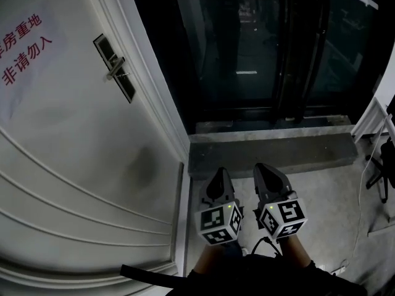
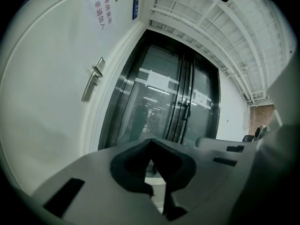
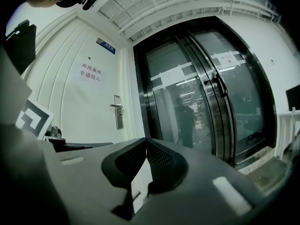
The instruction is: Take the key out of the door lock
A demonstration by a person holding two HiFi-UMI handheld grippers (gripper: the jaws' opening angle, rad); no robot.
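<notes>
The white door [image 1: 74,134] fills the left of the head view. Its dark lock plate [image 1: 115,67] carries a silver lever handle [image 1: 116,73]; a key there is too small to make out. The same handle [image 2: 94,78] shows in the left gripper view and, far off, the handle [image 3: 116,107] in the right gripper view. My left gripper [image 1: 219,172] and right gripper [image 1: 264,167] hang side by side low over the floor, well away from the lock. Both are shut and hold nothing: the left gripper's [image 2: 150,142] and the right gripper's [image 3: 146,141] jaws meet at their tips.
A paper sign with red characters [image 1: 23,48] is stuck on the door. Dark glass double doors [image 1: 271,48] stand ahead behind a grey stone threshold [image 1: 271,153]. A white frame [image 1: 373,119], a chair base [image 1: 381,168] and a cable lie at the right.
</notes>
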